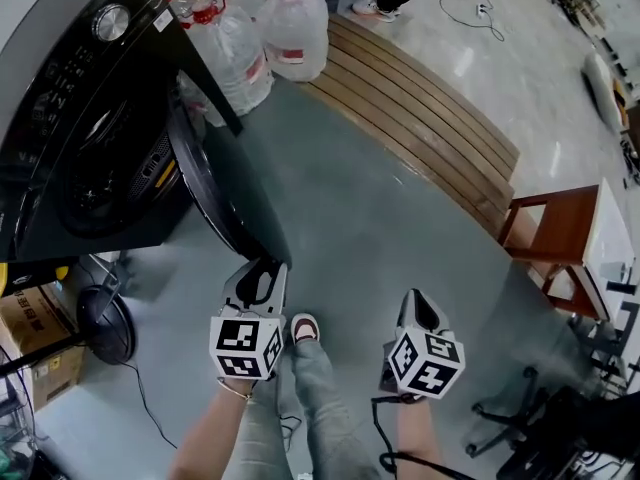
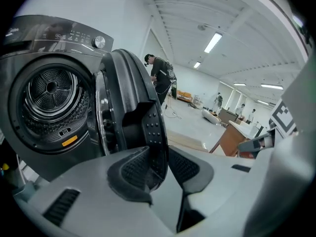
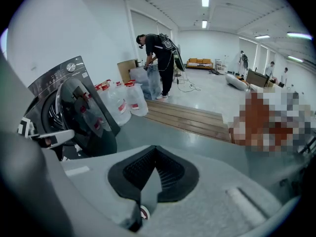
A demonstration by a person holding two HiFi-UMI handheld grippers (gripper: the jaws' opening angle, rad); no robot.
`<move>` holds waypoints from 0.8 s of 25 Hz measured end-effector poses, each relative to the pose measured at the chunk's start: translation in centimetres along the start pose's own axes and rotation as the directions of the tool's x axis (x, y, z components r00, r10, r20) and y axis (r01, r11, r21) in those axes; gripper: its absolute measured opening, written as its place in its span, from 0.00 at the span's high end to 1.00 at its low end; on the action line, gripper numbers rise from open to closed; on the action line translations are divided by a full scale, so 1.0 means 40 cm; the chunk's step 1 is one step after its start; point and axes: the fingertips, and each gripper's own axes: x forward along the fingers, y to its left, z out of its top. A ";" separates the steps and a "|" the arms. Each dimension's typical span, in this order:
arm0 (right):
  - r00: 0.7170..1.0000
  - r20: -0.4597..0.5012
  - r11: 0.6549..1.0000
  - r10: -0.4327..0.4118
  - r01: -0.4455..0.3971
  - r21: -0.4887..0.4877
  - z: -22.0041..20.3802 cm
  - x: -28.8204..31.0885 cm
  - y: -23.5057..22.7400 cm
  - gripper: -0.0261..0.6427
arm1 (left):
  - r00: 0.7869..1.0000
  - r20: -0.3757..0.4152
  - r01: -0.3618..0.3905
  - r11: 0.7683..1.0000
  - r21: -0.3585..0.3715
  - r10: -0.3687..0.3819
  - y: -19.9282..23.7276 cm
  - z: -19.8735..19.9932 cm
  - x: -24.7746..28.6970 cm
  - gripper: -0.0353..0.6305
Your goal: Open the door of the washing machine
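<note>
On the grey floor, washing machine door stands open near wooden platform.

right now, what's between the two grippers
In the head view, the person's leg and shoe lie between the left gripper, clamped on the door, and the right gripper, above grey floor.

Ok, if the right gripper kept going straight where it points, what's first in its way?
Probably the bare grey floor, short of the wooden platform. The right gripper points down at it, and nothing else shows between.
</note>
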 end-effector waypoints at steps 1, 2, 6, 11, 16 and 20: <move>1.000 0.001 1.000 -0.005 0.005 -0.001 0.001 0.002 -0.009 0.95 | 1.000 -0.001 -0.006 1.000 -0.007 0.006 -0.007 0.005 0.009 0.77; 1.000 0.002 1.000 -0.010 0.010 -0.003 0.001 0.006 -0.018 0.95 | 1.000 0.000 -0.013 1.000 -0.012 0.013 -0.014 0.010 0.018 0.77; 0.999 0.007 0.999 -0.035 0.035 0.008 0.003 0.013 -0.050 0.95 | 1.000 -0.003 -0.023 1.000 -0.021 0.023 -0.040 0.025 0.050 0.77; 0.998 0.025 0.998 -0.062 0.061 0.036 0.025 0.001 -0.086 0.95 | 1.000 -0.010 -0.020 1.000 -0.008 0.020 -0.073 0.047 0.087 0.77; 0.995 0.038 0.994 -0.092 0.090 0.058 0.040 -0.008 -0.120 0.95 | 0.999 -0.027 -0.018 1.000 -0.018 0.018 -0.106 0.068 0.130 0.77; 0.993 0.045 0.990 -0.110 0.106 0.088 0.044 -0.025 -0.134 0.95 | 0.999 -0.034 -0.006 1.000 0.002 0.006 -0.125 0.085 0.156 0.77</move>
